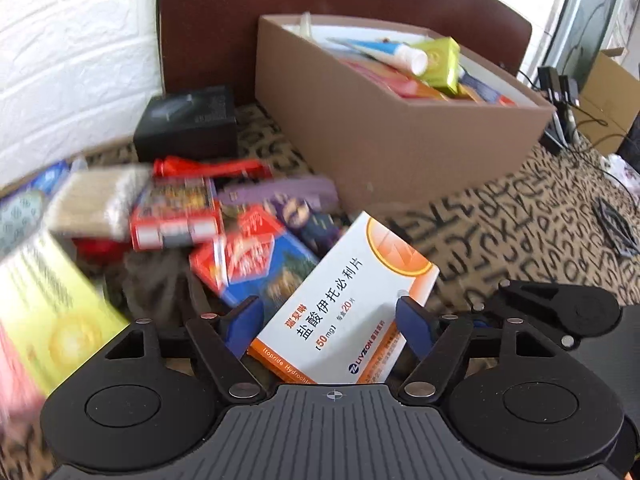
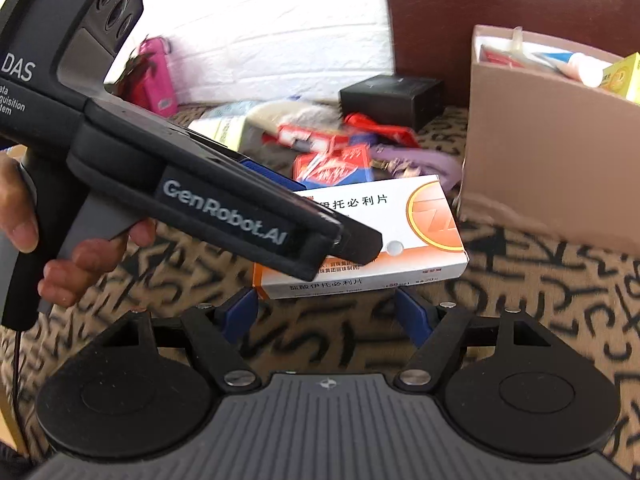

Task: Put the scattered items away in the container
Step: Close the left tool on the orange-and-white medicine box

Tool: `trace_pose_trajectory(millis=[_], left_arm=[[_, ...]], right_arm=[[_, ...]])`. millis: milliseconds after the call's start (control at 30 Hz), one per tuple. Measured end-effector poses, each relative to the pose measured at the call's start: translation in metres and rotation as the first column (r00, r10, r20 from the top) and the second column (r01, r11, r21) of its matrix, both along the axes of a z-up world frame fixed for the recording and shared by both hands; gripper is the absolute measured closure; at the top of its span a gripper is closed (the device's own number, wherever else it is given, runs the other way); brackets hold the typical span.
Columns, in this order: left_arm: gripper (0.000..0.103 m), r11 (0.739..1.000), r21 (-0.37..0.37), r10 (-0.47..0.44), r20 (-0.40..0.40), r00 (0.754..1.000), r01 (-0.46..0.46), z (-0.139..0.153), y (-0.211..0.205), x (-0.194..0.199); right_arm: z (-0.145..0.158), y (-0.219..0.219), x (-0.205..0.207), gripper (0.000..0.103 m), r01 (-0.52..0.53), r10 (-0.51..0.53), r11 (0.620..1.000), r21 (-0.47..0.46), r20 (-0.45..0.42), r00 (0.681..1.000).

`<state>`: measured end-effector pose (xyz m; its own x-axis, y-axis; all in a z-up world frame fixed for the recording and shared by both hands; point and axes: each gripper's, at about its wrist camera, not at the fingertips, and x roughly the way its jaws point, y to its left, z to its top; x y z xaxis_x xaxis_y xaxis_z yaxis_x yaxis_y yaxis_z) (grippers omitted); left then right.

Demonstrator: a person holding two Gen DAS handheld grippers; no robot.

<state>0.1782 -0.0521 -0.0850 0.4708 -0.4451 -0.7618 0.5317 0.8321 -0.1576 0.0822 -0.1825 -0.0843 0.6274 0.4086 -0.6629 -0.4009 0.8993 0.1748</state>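
Observation:
A white and orange medicine box (image 1: 344, 304) lies between the blue fingertips of my left gripper (image 1: 328, 320), whose jaws stand wide around it. It also shows in the right wrist view (image 2: 400, 236), with the left gripper's body (image 2: 224, 208) over it. My right gripper (image 2: 328, 312) is open and empty just in front of that box. The brown cardboard container (image 1: 400, 136) stands behind, holding a tube, a yellow-green box and other packets. A pile of scattered packets (image 1: 192, 216) lies to the left.
A black box (image 1: 188, 124) sits by the dark headboard (image 1: 224, 20). The surface is a letter-patterned cloth (image 1: 520, 232). Cables and a cardboard box (image 1: 604, 96) lie at the far right. A pink bottle (image 2: 156, 76) stands by the white wall.

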Motion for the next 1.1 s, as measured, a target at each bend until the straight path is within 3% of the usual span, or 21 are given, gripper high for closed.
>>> trace_pose_trajectory(millis=[200,433,533,667,733,800,867,933,1000,1100], left_arm=[[0.018,0.992,-0.107,0.058,-0.138,0.989,-0.073,-0.023,0.015,-0.045],[0.015,0.978,-0.205,-0.010,-0.171,0.985,-0.025,-0.026,0.015,-0.098],[0.015,0.979,-0.191,0.044,-0.153,0.987,-0.073,-0.023,0.016,-0.094],[0.019,0.962,-0.228,0.104,-0.209,0.972,-0.152,-0.027,0.023,-0.074],[0.026,0.967,-0.211,0.098,-0.199,0.975,-0.140,-0.028,0.019,-0.068],[0.046,0.976,-0.192,0.067,-0.183,0.981,-0.103,-0.027,0.013,-0.066],[0.052,0.977,-0.194,0.047,-0.184,0.982,-0.083,-0.027,0.011,-0.064],[0.050,0.976,-0.203,0.042,-0.193,0.980,-0.081,-0.028,0.011,-0.062],[0.038,0.973,-0.213,0.050,-0.205,0.978,-0.094,-0.031,0.013,-0.060],[0.042,0.974,-0.212,0.034,-0.202,0.979,-0.077,-0.032,0.012,-0.060]], right_arm=[[-0.002,-0.011,-0.047,0.024,-0.037,0.037,0.999,-0.009,-0.019,0.999],[0.004,-0.040,-0.093,0.024,0.069,-0.068,0.997,0.034,-0.034,0.997],[0.006,-0.036,-0.096,0.024,0.062,-0.062,0.998,0.023,-0.016,0.998],[0.005,-0.022,-0.088,0.025,0.072,-0.072,0.997,-0.013,0.006,0.997],[0.004,-0.019,-0.085,0.028,0.077,-0.077,0.997,-0.023,0.012,0.997],[0.003,-0.016,-0.080,0.029,0.079,-0.079,0.997,-0.023,0.008,0.997],[0.003,-0.013,-0.077,0.030,0.072,-0.072,0.997,-0.026,0.010,0.997],[0.003,-0.011,-0.078,0.030,0.056,-0.055,0.997,-0.043,0.017,0.998],[0.003,-0.011,-0.079,0.030,0.042,-0.041,0.998,-0.054,0.022,0.999],[0.003,-0.014,-0.076,0.030,0.055,-0.053,0.996,-0.065,0.025,0.998]])
